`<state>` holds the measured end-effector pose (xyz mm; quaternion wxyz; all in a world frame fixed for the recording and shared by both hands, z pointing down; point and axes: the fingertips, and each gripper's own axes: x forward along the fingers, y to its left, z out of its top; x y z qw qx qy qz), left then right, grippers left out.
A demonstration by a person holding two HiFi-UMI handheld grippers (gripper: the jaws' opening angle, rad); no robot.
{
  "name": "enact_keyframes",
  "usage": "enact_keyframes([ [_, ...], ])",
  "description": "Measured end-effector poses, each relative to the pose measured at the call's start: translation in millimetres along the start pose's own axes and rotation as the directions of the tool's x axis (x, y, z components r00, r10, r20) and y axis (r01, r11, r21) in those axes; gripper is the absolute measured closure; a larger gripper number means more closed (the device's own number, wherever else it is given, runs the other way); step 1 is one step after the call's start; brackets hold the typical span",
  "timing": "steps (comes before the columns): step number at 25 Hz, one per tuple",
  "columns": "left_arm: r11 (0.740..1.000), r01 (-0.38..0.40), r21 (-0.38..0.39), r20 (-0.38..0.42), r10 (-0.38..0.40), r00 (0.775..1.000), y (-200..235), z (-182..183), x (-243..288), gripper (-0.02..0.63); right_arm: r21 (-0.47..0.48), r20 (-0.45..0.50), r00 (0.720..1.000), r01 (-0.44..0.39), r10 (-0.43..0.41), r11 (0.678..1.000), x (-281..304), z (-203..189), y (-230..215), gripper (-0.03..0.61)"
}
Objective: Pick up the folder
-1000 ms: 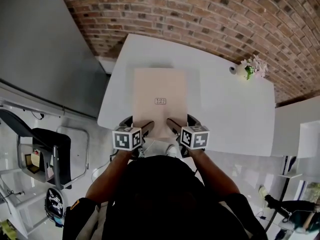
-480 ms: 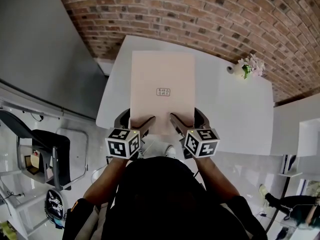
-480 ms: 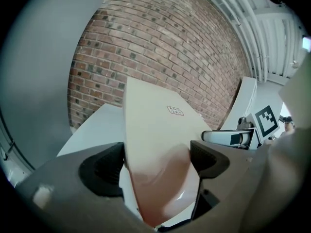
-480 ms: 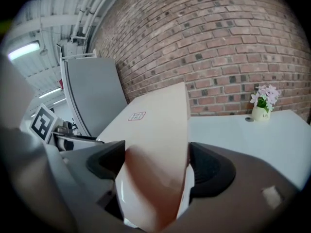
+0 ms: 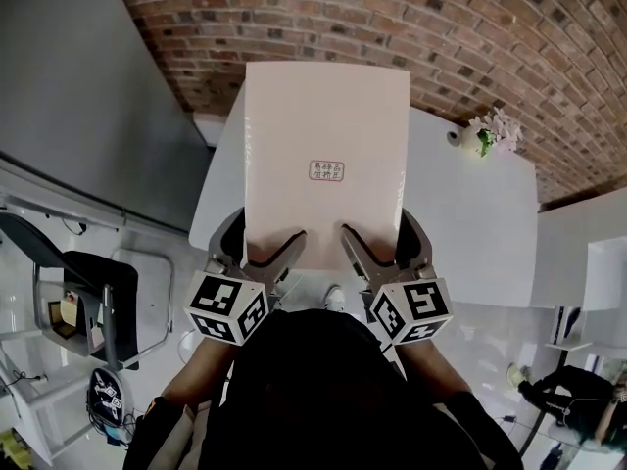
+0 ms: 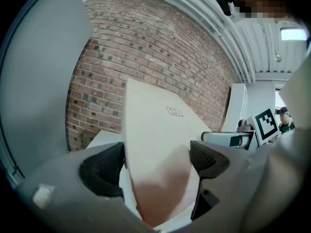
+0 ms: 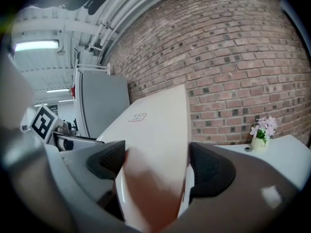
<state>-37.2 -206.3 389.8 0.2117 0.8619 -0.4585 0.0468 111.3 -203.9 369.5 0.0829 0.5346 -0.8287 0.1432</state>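
A pale pink folder (image 5: 323, 145) with a small printed label is held up off the white table (image 5: 470, 223), tilted toward the brick wall. My left gripper (image 5: 263, 246) is shut on its near left corner and my right gripper (image 5: 380, 246) is shut on its near right corner. In the left gripper view the folder (image 6: 155, 130) runs edge-on between the two dark pads of my left gripper (image 6: 155, 164). The right gripper view shows the same folder (image 7: 155, 130) pinched between the pads of my right gripper (image 7: 158, 166). The folder hides much of the table behind it.
A small pot of flowers (image 5: 487, 137) stands at the table's far right corner, also visible in the right gripper view as the pot (image 7: 261, 135). A brick wall (image 5: 490, 37) runs behind the table. A grey panel (image 5: 78, 86) and a black chair (image 5: 98, 292) are at the left.
The folder has risen from lying flat on the table and now fills more of the head view. Both grippers have lifted with it, still holding its near edge.
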Motion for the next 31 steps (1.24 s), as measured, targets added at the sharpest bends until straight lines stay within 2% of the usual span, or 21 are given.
enact_keyframes([
  [4, 0.999, 0.009, 0.035, 0.040, -0.010, 0.999, -10, 18, -13, 0.184, -0.002, 0.062, 0.998, 0.006, -0.006, 1.000, -15, 18, 9, 0.167],
  [9, 0.999, 0.003, 0.054, 0.066, -0.006, 0.998, -14, 23, -20, 0.184, -0.048, 0.090, 0.996, 0.005, -0.001, 0.999, -22, 26, 15, 0.167],
  [31, 0.998, 0.002, 0.055, 0.079, -0.007, 0.997, -10, 30, -19, 0.183, -0.041, 0.105, 0.994, 0.015, -0.010, 0.999, -18, 31, 16, 0.167],
])
